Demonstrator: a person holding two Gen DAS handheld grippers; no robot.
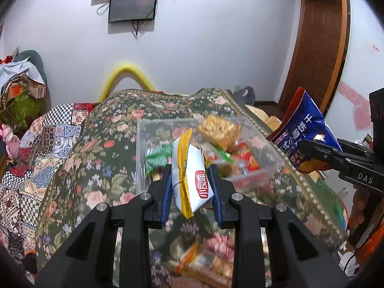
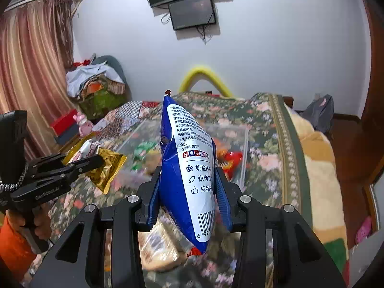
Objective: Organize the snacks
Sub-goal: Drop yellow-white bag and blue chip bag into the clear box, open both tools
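Snacks (image 1: 223,134) crowd the clear bin's (image 1: 141,144) right side; left open.

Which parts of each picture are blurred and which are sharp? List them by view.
Left wrist view: the white and yellow packet in the left gripper is sharp; the snacks in the clear box smear. Right wrist view: the blue packet in the right gripper is crisp; the floral bedspread below blurs.

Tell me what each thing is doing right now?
Left tool: shut on the white packet.
Right tool: shut on the blue bag.
White packet: held up off the bed.
Blue bag: held up, standing on end.
Clear box: open on top, snacks inside.
Screen: dark.
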